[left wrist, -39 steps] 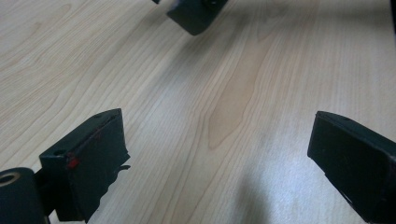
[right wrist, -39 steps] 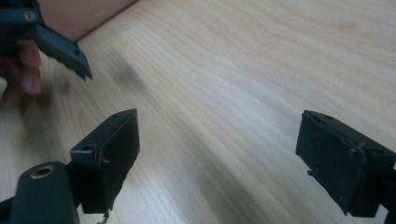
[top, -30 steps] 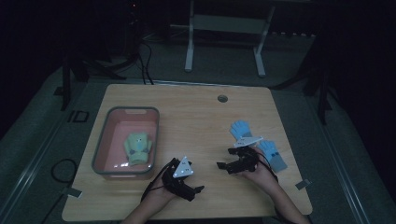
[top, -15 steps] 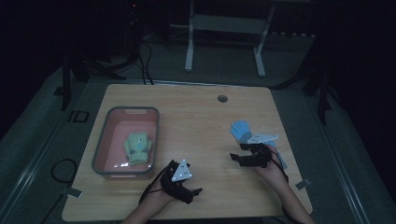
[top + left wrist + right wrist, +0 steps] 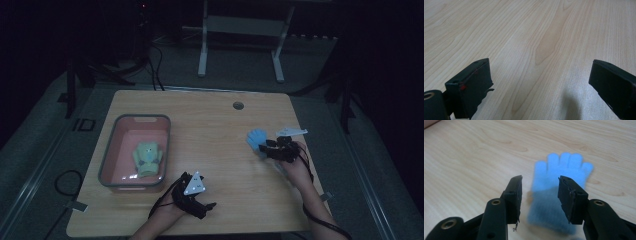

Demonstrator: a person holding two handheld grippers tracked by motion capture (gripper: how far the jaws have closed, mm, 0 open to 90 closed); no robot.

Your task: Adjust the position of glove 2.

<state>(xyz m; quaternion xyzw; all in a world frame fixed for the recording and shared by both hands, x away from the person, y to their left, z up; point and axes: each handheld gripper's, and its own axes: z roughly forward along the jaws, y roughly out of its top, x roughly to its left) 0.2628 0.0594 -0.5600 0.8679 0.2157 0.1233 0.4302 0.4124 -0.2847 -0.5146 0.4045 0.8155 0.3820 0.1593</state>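
The right gripper (image 5: 540, 195), its fingers (image 5: 514, 195) just closing but not yet touching, straddles the cuff of a fuzzy light-blue knit glove (image 5: 560, 182) lying flat on the pale wooden surface (image 5: 210, 130), while the left gripper (image 5: 540, 82) rests near the front edge, fingers wide apart.

In the right gripper view the blue glove (image 5: 559, 195) is looking blurred, and the black jaws are covering both its sides. In the high view the green item (image 5: 146, 159) in the basin (image 5: 111, 155) is too dim to identify.
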